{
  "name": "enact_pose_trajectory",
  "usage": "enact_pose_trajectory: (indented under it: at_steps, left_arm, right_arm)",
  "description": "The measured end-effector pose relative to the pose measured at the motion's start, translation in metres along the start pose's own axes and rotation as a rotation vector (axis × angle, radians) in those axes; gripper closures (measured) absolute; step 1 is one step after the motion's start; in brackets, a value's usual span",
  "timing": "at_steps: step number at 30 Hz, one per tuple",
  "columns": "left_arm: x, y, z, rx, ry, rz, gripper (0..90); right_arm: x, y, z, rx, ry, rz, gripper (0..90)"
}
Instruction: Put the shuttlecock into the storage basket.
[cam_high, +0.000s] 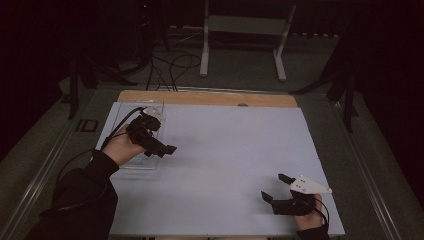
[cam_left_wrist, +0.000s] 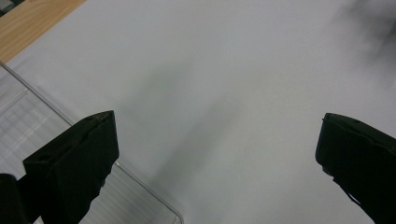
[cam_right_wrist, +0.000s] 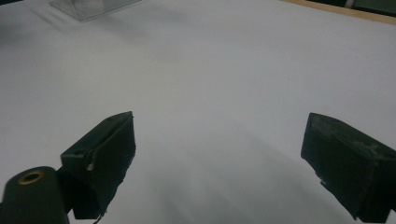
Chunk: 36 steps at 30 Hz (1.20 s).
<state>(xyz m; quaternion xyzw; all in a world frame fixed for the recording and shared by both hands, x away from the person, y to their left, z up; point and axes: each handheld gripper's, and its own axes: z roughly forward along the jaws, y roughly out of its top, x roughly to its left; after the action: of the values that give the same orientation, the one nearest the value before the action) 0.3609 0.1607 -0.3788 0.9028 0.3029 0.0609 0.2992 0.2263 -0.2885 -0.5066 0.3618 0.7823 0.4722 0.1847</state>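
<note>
No task object lies between either pair of jaws. My left gripper (cam_high: 164, 136) is held in a hand over the right edge of a clear plastic tray (cam_high: 129, 112) at the left of the white sheet (cam_high: 230, 145). It stands open, jaws wide apart (cam_left_wrist: 217, 123), above bare sheet, with the clear tray's rim (cam_left_wrist: 51, 112) at the lower left. My right gripper (cam_high: 272, 185) rests low near the front right corner, a grey three-cornered plate (cam_high: 310, 185) on top. It is open too (cam_right_wrist: 219, 123), with nothing between its fingers.
The clear tray (cam_right_wrist: 93, 7) shows far off in the right gripper view. A wooden table edge (cam_high: 205, 97) runs along the back. Behind the table are cables (cam_high: 172, 65) on the floor and a white stand (cam_high: 240, 30). Dark posts flank both sides.
</note>
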Motion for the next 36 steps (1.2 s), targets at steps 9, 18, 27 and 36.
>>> enact_pose_trajectory:
  at_steps: [9, 18, 27, 36]
  left_arm:
    - [-0.010, 0.001, 0.010, 0.005, -0.023, 0.023, 0.2]
    - [-0.022, -0.001, 0.021, 0.013, -0.052, 0.046, 0.2]
    - [-0.036, -0.007, 0.036, 0.005, -0.089, 0.076, 0.2]
    - [-0.045, -0.019, 0.050, 0.001, -0.103, 0.092, 0.2]
  right_arm:
    - [0.000, 0.000, 0.000, -0.001, 0.000, 0.000, 9.9]
    - [0.000, 0.000, 0.000, 0.001, 0.003, -0.002, 10.0]
    - [0.001, 0.000, 0.000, 0.002, 0.007, -0.003, 9.9]
    - [0.000, 0.000, 0.000, 0.005, 0.005, -0.002, 9.9]
